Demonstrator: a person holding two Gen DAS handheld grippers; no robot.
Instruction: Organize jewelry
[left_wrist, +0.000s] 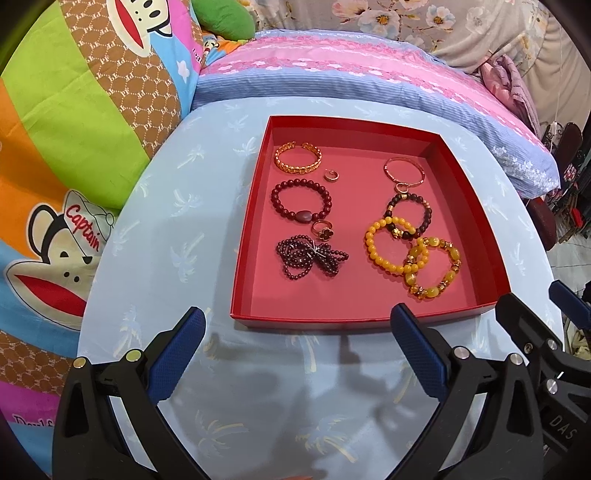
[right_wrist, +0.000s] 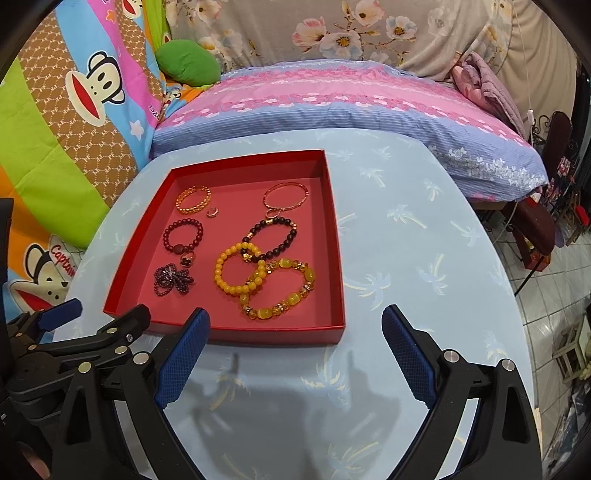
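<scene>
Lying in the red tray (left_wrist: 369, 123) on the bench (left_wrist: 166, 236), the bracelets (left_wrist: 397, 242) look light, slippery and loose; pinch across a bead strand. Both grippers (left_wrist: 297, 332) (right_wrist: 295, 334) hover nearby, jaws spread, empty.

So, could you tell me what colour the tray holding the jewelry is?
Red; the tray shows best in the left wrist view.

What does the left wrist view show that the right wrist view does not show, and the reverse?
Only the left wrist view shows the open left gripper from behind, and more of the monkey blanket. Only the right wrist view shows the open right gripper from behind, the bare tablecloth right of the tray, and the tiled floor. Both show the red tray with its bracelets and rings, and the pink pillow.
</scene>
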